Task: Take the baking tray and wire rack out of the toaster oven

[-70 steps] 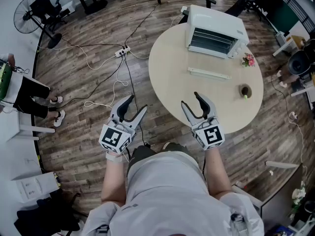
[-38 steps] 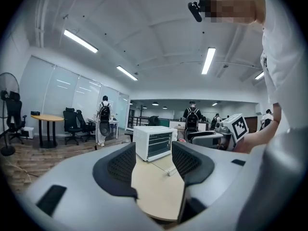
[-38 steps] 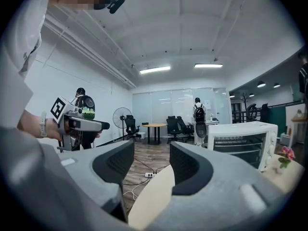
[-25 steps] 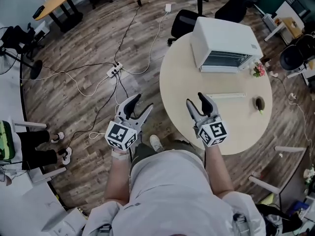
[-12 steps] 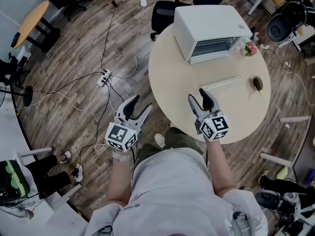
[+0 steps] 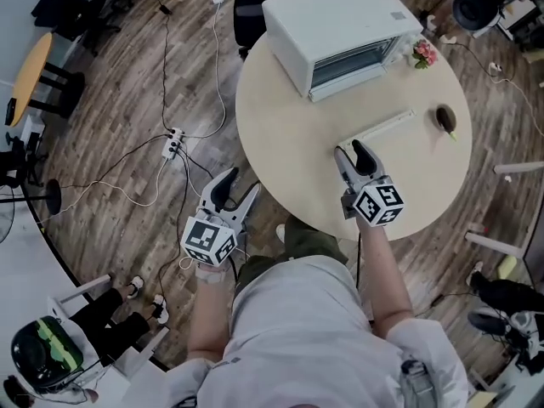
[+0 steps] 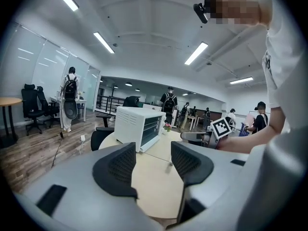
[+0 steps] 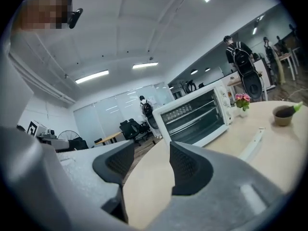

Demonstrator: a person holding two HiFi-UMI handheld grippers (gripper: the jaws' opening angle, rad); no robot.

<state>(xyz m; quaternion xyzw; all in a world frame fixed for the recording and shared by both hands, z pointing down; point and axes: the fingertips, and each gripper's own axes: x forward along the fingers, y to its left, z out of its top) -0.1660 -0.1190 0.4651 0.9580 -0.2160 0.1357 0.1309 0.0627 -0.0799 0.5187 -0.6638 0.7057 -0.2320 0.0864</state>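
A white toaster oven (image 6: 336, 31) stands at the far side of a round beige table (image 6: 280, 143), its glass front facing the person; it also shows as the oven (image 7: 137, 127) and the oven (image 8: 195, 114). Shelves show behind the glass; tray and rack cannot be told apart. My right gripper (image 6: 350, 156) hovers open over the table's near part, empty, its jaws apart in the right gripper view (image 8: 150, 160). My left gripper (image 6: 234, 187) is open and empty off the table's left edge, above the floor, its jaws apart in the left gripper view (image 7: 153, 159).
A long pale strip (image 6: 378, 129) lies on the table just beyond the right gripper. A small dark cup (image 6: 445, 116) and a pink flower pot (image 6: 422, 53) stand at the table's right. A black chair (image 6: 255, 2) is behind the oven. Cables and a power strip (image 6: 172, 143) lie on the wooden floor.
The person has stepped around and closer to the table; the oven now sits nearer and turned. Both grippers moved forward and lower, the right one now over the tabletop. Jaws stay open.
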